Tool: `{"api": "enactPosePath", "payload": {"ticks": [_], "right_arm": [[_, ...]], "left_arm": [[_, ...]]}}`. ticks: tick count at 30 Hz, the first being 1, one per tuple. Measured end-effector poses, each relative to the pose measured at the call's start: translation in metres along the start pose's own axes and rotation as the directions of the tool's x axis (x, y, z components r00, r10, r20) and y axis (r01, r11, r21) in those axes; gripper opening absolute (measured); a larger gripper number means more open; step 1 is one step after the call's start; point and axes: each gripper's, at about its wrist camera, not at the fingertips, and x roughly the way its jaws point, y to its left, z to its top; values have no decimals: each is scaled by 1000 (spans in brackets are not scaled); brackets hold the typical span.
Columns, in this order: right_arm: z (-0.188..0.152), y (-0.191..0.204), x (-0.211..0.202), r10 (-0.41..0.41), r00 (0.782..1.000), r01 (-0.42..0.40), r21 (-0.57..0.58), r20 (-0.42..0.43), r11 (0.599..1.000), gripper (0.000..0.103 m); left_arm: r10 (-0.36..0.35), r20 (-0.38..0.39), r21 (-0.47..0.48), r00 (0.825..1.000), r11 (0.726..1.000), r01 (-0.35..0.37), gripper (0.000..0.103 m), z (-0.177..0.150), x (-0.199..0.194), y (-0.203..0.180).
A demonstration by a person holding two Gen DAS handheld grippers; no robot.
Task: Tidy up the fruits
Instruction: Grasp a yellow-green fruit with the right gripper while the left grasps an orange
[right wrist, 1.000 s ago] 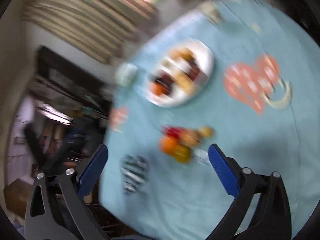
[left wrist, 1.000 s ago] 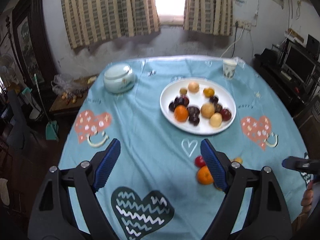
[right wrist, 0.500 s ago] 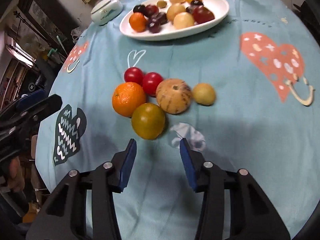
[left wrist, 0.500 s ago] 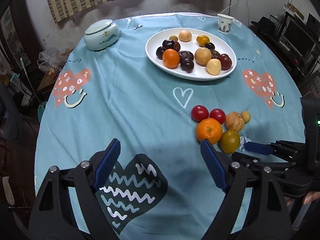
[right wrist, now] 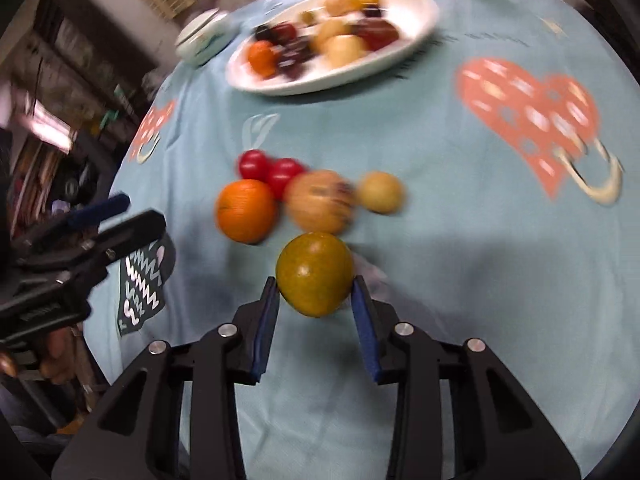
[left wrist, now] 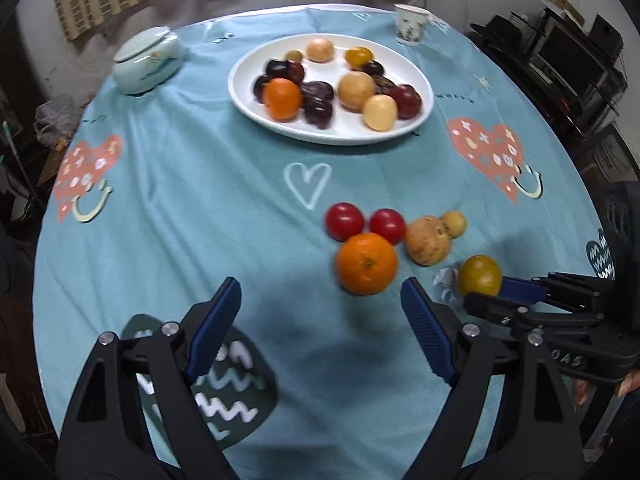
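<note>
Left wrist: white plate [left wrist: 424, 110] of fruit [left wrist: 283, 99]

Blurred: fruits heaped on the oval white plate [right wrist: 416, 24] in the right wrist view | Cut off: right gripper's black handle at the left wrist view's right edge | Hidden: pad contact with the round green-yellow fruit [right wrist: 315, 274]
</note>
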Motion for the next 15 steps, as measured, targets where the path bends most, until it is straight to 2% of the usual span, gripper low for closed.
{"api": "enactPosePath", "payload": {"ticks": [4,10,13,14,15], "right_arm": [[-13,-26,-7,-2,1000,1,93,8,996,37],[-17,-24,-8,3,1000,-5,90,22,996,37],[-18,-23,-7,5,1000,-6,82,15,997,37],[-17,-23,-5,5,1000,-6,83,11,997,37],[-17,-21,-3,2,1000,-2,82,8,997,37]], "left_arm": [[-21,-43,31,999,999,23,83,3,25,-16],[4,-87,54,996,999,1,77,8,54,-23],[-28,-104,52,994,998,34,59,13,63,-23],[-51,-106,57,993,997,57,46,14,64,-25],[-42,-106,68,993,996,49,46,15,65,-27]]}}
